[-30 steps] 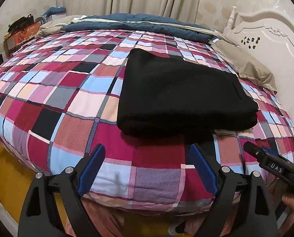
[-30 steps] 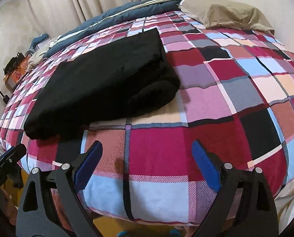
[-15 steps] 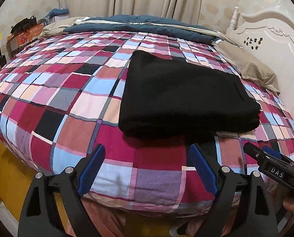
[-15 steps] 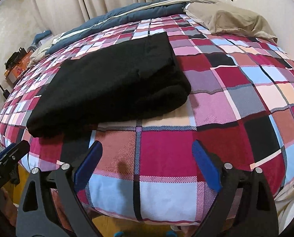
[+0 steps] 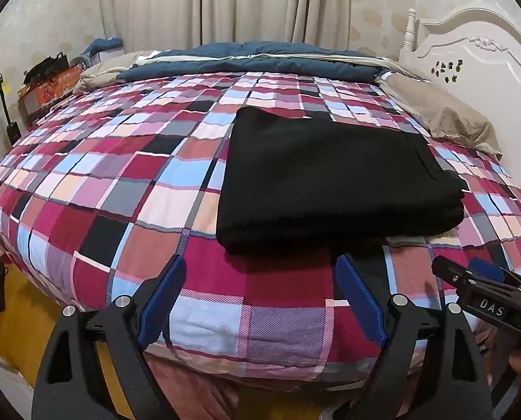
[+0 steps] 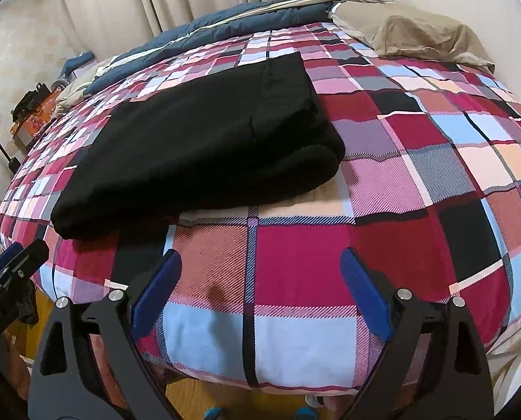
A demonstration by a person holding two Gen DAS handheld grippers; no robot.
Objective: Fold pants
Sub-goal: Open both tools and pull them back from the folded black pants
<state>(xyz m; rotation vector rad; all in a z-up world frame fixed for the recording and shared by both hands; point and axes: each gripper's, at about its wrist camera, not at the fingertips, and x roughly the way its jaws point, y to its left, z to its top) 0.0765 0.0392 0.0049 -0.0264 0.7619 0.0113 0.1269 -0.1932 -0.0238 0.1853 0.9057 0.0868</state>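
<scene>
The black pants [image 5: 330,178] lie folded in a thick rectangle on the plaid bedspread [image 5: 120,182], near the bed's front edge. They also show in the right wrist view [image 6: 208,154], up and left. My left gripper [image 5: 260,280] is open and empty, held just short of the pants' near edge. My right gripper [image 6: 258,269] is open and empty over the bedspread [image 6: 418,175], to the right of the pants. The right gripper's tip shows at the right in the left wrist view [image 5: 484,283]; the left gripper's tip shows at the left in the right wrist view [image 6: 12,266].
A blue duvet [image 5: 253,59] is bunched along the far side of the bed. A beige pillow [image 5: 442,115] lies by the white headboard [image 5: 477,56]. Boxes and clutter [image 5: 47,80] stand at the far left. Curtains hang behind. Wooden floor [image 5: 12,315] shows below the bed edge.
Both grippers have drawn back and tilted up a little, so the pants sit slightly farther and more of the room shows. The pants have not moved. Both grippers stay open.
</scene>
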